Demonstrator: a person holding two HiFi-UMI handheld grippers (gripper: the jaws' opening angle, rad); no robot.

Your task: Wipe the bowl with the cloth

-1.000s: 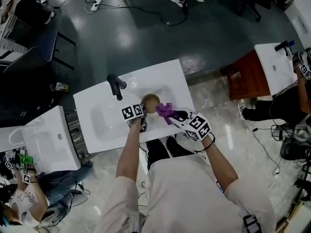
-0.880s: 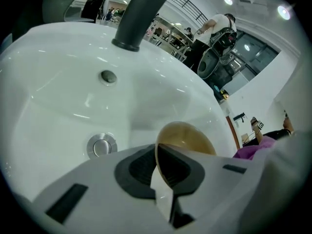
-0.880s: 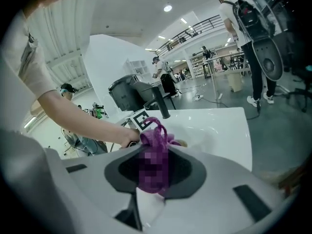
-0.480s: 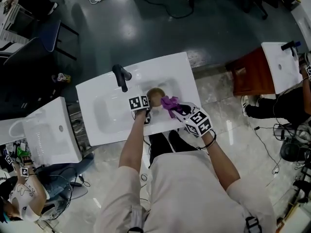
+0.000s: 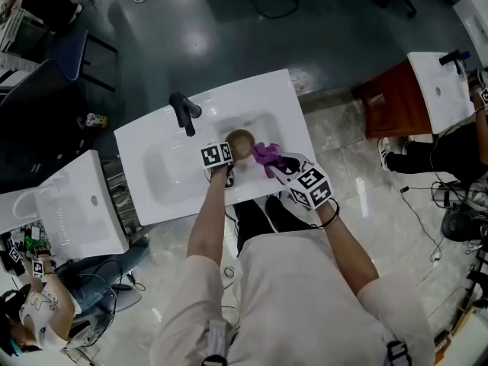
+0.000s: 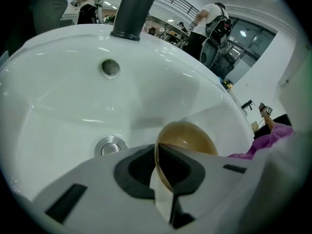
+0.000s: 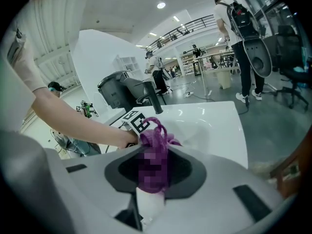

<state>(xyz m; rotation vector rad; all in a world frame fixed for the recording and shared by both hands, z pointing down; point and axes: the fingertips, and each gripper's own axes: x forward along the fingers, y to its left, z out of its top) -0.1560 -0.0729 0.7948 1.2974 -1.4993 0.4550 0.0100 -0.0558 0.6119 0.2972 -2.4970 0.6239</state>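
Holding the bowl [image 6: 187,138] by its rim, I am working over the white sink [image 5: 164,178], to the right of the dark faucet [image 5: 183,114]. My left gripper [image 6: 158,157] is pinching that rim edge-on, and its fingers are just beginning to ease apart with the rim between them. The bowl is hanging over the right part of the basin, turned up on its edge. It is looking thin-walled, light and hard, and probably slick, so I am judging the rim the soundest place to hold it, with one finger inside, one outside and steady pressure. Just beside it on the right, the purple cloth [image 7: 155,135] is sitting bunched in my right gripper [image 7: 152,179], whose fingers are closed on it. Being soft and limp, it is best held by a thick fold, leaving a loose wad free to press against the bowl's surface.
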